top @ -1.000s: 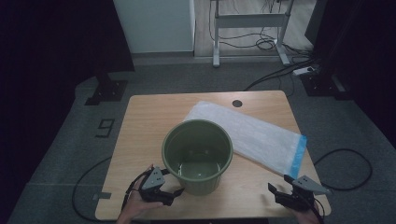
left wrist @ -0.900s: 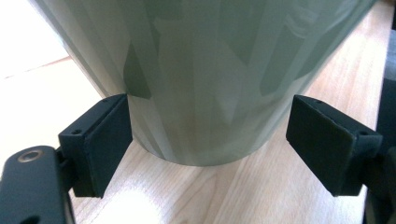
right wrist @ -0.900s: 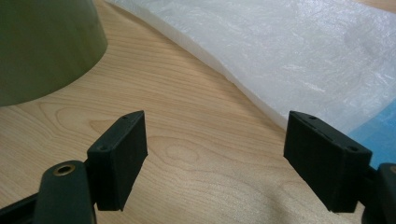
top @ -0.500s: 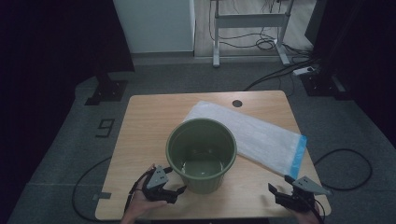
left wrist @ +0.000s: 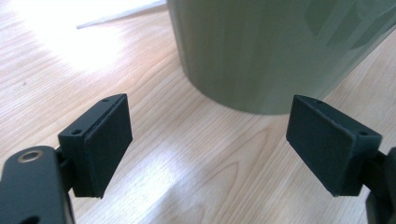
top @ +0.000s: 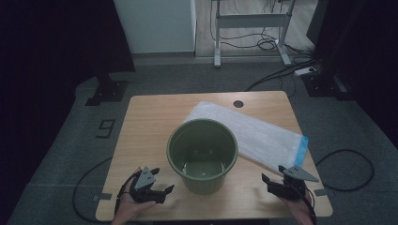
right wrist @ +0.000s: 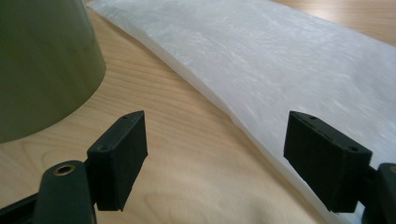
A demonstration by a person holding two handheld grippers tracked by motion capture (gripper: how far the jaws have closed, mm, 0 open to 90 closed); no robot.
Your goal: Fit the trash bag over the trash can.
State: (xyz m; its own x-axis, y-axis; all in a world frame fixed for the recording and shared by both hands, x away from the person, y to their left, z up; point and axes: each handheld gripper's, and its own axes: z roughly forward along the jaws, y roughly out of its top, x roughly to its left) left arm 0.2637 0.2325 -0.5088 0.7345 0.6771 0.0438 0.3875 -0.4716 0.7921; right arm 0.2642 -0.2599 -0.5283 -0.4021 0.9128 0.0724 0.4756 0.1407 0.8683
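— Bucket (top: 202, 154) as landmark: where does the bag (top: 263, 136) lie?
— Behind it and off to its right, flat on the table (top: 145, 122), long axis running from back-left to the blue edge at front-right.
— Nearer gripper?
— Right gripper (top: 276, 183), at the bucket's front right; bag just ahead, jaws wide, empty. Left gripper (top: 162, 183), front left, likewise open and empty, faces the bucket's wall.
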